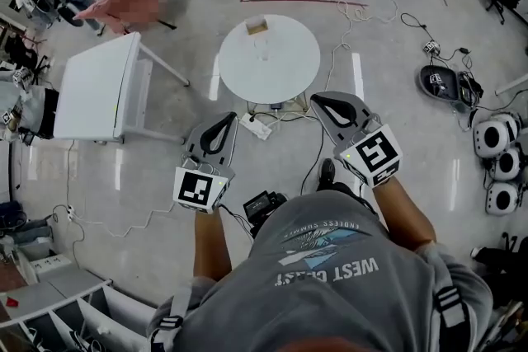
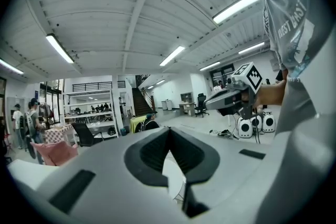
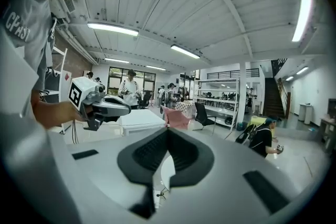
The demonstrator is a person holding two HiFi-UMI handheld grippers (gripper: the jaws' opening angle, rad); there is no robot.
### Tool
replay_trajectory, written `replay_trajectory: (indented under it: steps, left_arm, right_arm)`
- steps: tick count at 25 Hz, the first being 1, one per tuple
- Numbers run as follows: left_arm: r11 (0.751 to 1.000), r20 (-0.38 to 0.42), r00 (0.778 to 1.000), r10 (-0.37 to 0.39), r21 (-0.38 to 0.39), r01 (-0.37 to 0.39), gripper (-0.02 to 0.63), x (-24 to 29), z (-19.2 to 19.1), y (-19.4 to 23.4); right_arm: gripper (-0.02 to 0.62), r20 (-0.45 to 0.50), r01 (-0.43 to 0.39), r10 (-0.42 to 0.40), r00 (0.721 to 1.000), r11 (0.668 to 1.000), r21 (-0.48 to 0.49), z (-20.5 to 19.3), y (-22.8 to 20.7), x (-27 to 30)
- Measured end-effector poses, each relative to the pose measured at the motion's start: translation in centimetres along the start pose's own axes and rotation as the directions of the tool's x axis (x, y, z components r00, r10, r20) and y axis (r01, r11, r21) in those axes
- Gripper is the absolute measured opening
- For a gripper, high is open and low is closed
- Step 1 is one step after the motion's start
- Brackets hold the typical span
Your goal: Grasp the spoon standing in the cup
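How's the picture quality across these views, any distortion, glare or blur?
Head view: evenly lit and sharp, the round table reads clearly. Left gripper view: heavy fisheye, dark corners, ceiling lamp blown out. Right gripper view: same fisheye, ceiling strip glaring.

The clear cup (image 1: 262, 53) stands upright near the round white table's (image 1: 289, 74) middle, its spoon indiscernible.

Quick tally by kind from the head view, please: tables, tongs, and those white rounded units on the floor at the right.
Tables: 2 (round table, rectangular table)
Tongs: 2 (left tongs, right tongs, both shut with nothing between them)
White rounded units: 3 ()
Total: 7
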State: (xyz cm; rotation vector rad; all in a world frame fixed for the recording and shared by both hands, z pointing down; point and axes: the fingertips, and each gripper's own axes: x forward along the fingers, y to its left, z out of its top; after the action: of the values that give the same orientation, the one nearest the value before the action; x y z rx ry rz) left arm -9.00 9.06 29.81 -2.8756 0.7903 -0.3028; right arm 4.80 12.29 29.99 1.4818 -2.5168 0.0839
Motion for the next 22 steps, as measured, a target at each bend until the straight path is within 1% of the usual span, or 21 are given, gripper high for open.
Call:
replay_trajectory:
  steps: [2, 8, 11, 15, 18, 22]
  left_arm:
    - [0.999, 0.005, 1.0, 0.03, -0.014, -0.029, 0.002, 1.3, 0.7, -0.1]
    - [0.996, -0.038, 0.995, 0.092, -0.006, -0.092, 0.002, 5.4, 1.9, -0.3]
    - [0.992, -0.082, 0.989, 0.123, 0.022, -0.121, 0.003, 6.7, 1.7, -0.3]
    - [0.987, -0.111, 0.981, 0.16, 0.015, -0.16, 0.002, 7.7, 2.2, -0.7]
    - [0.986, -0.136, 0.977, 0.166, 0.013, -0.166, 0.002, 8.3, 2.2, -0.9]
    - [0.989, -0.158, 0.976, 0.151, 0.019, -0.15, 0.002, 9.2, 1.5, -0.5]
  right_arm:
    - [0.002, 0.008, -0.027, 0.027, 1.0, 1.0, 0.006, -0.1, -1.5, 0.3]
    - [0.0, 0.011, -0.105, 0.105, 0.994, 0.994, 0.021, -0.9, -7.0, 0.9]
    - [0.0, 0.021, -0.144, 0.143, 0.989, 0.989, 0.037, -1.2, -8.8, 1.3]
    - [0.0, 0.035, -0.189, 0.188, 0.982, 0.981, 0.044, -1.4, -10.3, 1.3]
    - [0.002, 0.035, -0.197, 0.195, 0.98, 0.979, 0.057, -1.9, -11.4, 1.6]
    - [0.0, 0.044, -0.189, 0.186, 0.982, 0.979, 0.073, -2.2, -12.1, 1.6]
